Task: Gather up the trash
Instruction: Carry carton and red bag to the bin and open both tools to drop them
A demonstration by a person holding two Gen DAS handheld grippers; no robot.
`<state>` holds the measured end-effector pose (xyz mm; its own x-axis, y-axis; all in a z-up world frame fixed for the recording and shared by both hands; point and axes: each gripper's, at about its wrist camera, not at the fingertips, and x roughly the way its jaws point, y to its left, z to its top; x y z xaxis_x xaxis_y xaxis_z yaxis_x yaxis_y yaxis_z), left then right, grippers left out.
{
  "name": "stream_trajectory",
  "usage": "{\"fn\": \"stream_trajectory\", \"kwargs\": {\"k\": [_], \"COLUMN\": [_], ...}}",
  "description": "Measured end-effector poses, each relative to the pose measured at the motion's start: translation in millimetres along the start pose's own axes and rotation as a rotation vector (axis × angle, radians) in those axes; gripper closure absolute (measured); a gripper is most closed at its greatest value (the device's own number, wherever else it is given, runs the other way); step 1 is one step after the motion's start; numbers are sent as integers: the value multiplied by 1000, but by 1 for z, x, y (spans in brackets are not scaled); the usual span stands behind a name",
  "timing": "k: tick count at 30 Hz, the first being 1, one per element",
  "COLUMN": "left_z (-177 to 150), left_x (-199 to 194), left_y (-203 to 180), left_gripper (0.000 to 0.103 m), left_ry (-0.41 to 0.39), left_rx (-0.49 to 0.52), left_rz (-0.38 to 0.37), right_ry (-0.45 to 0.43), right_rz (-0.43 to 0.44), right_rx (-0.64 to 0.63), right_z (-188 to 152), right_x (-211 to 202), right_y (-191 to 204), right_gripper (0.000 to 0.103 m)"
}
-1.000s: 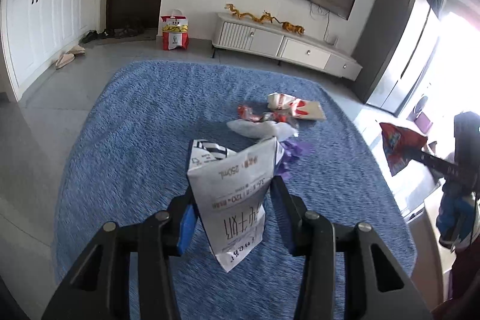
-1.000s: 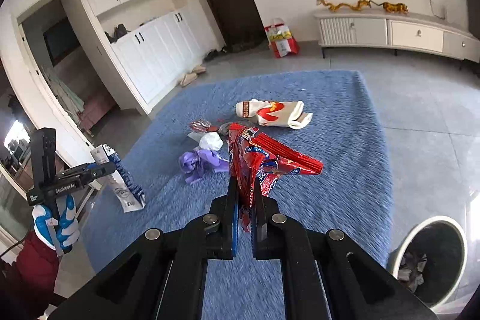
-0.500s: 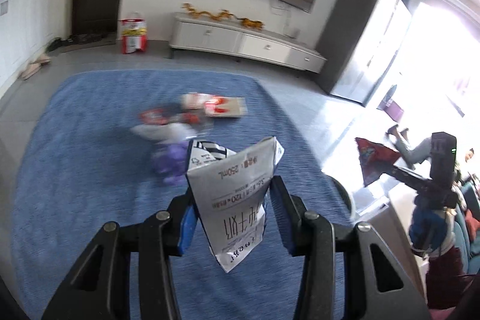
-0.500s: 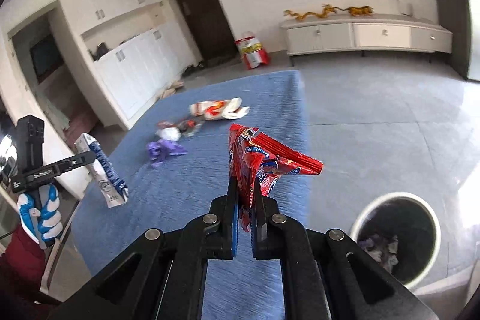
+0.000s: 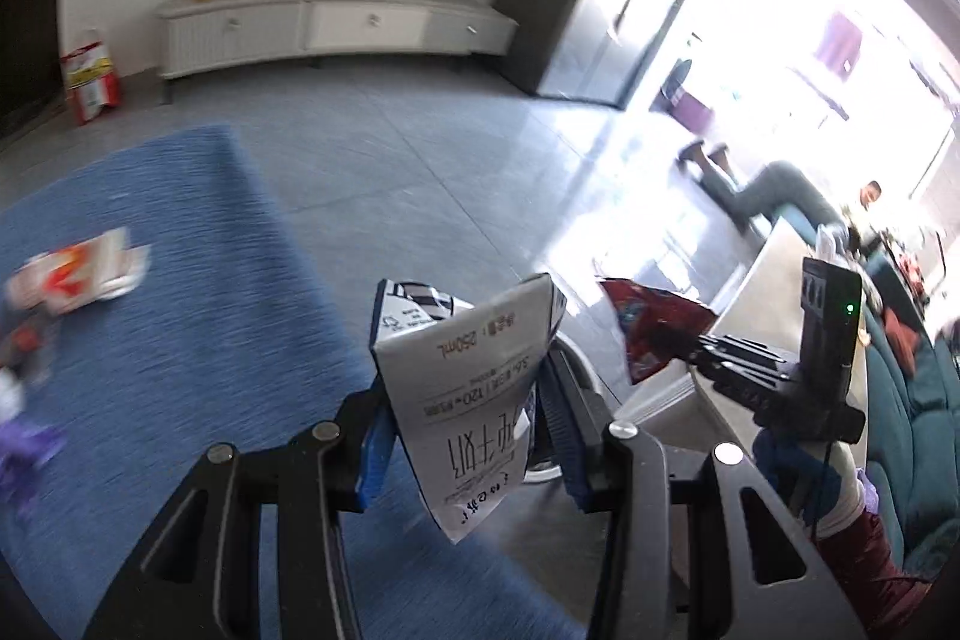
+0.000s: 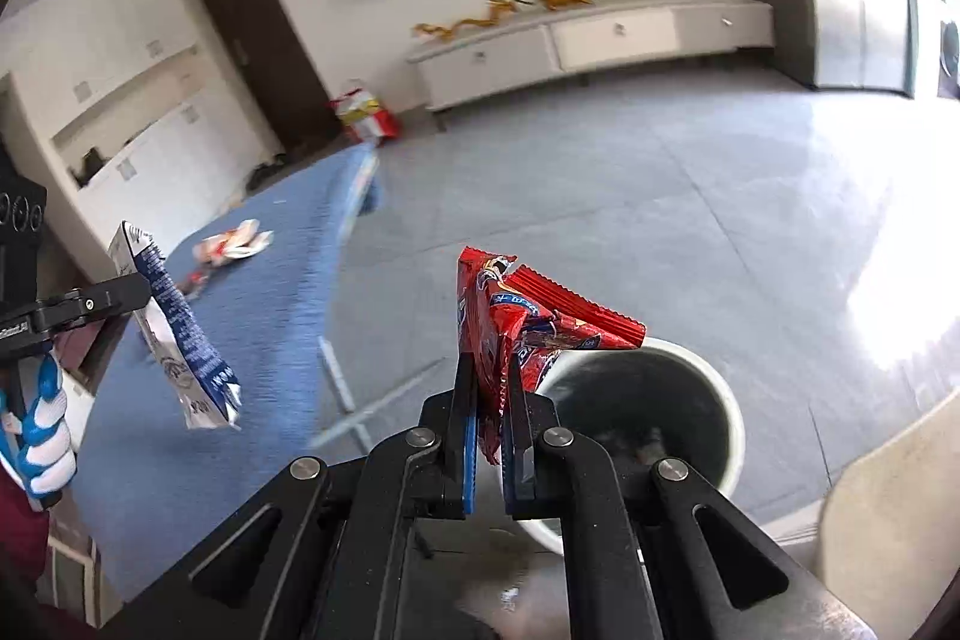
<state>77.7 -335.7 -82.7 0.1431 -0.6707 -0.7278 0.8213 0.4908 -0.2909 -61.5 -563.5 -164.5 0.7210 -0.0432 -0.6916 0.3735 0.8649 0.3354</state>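
Note:
My left gripper (image 5: 465, 388) is shut on a crumpled white and blue milk carton (image 5: 468, 382), which sticks up between the pads. The same carton (image 6: 174, 334) hangs in the left gripper at the left of the right wrist view. My right gripper (image 6: 491, 388) is shut on a red snack wrapper (image 6: 522, 328), held just in front of a white trash bin (image 6: 714, 400) with dark contents. In the left wrist view the red wrapper (image 5: 648, 334) shows to the right. More litter, a red and white pack (image 5: 78, 274) and a purple scrap (image 5: 24, 448), lies on the blue rug (image 5: 180, 340).
Grey tiled floor (image 6: 600, 196) spreads beyond the rug's edge. A white TV cabinet (image 6: 588, 40) stands against the far wall, a red bag (image 6: 363, 115) beside the dark door. A person sits on a teal sofa (image 5: 912, 400) at the right.
Both grippers have swung right, off the rug and toward the bin, each keeping its load. The bin now sits close under the red wrapper. The rug litter has slid to the left.

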Motion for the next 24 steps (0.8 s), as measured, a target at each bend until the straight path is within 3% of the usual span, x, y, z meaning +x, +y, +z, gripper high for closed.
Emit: {"fn": "stream_trajectory", "kwargs": {"k": [7,12,19,24], "left_z": [19,23,24,22], "left_x": [108,151,160,147], "left_y": [-49,-66,-74,-70], "left_gripper": [59,57,54,54], "left_ry": [115,156,167,155], "left_rx": [40,31,37,22], "left_rz": [1,3,-2,-11], "right_ry": [56,91,113,104], "right_rz": [-36,-53,-75,-78], "right_rx": [59,94,132,141], "right_z": [5,2,-4,-8], "right_x": [30,47,56,49], "right_y": [-46,-68,-83,-83], "right_gripper": [96,92,76,73]}}
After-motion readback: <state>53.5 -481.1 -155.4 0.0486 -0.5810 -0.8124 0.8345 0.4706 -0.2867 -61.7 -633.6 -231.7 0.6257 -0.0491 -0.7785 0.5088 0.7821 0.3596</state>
